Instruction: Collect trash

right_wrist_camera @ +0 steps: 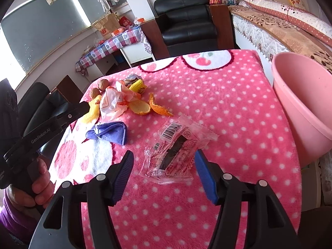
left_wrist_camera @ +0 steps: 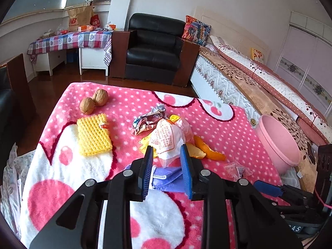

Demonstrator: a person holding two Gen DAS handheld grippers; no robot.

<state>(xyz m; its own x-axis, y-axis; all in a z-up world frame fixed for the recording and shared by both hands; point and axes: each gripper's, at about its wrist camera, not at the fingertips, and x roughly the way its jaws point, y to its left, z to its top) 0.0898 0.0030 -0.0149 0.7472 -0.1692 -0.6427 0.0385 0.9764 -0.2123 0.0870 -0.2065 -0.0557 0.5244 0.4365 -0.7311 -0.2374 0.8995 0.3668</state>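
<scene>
- Nearest the right wrist camera: right gripper (right_wrist_camera: 164, 166) with fingers (right_wrist_camera: 124, 168) spread wide, nothing pinched, straddling the near end of a clear snack wrapper (right_wrist_camera: 176, 151) lying flat on the pink polka-dot blanket (right_wrist_camera: 228, 108) over the tabletop.
- Wrapper directly ahead of those fingers and partly between the tips, pads not touching it; long axis slanted from near-left to far-right, barcode end pointing away toward the pink basin (right_wrist_camera: 307, 108) at the right edge.
- Likely next move, as a judgement: sink and close across the wrapper's short width; thin film lying flat could slip out from under the pads.
- Left gripper (left_wrist_camera: 167, 157) partly open and empty, tips hovering over a crumpled purple cloth (left_wrist_camera: 166, 178), with a white printed bag (left_wrist_camera: 168, 139) just beyond.
- Farther on: orange peel (left_wrist_camera: 207, 151), crumpled foil wrapper (left_wrist_camera: 149, 120), yellow foam net (left_wrist_camera: 93, 133), two walnuts (left_wrist_camera: 94, 101).
- Right hand plainly the nearer to the clear wrapper and to the basin; left hand nearer the pile.
</scene>
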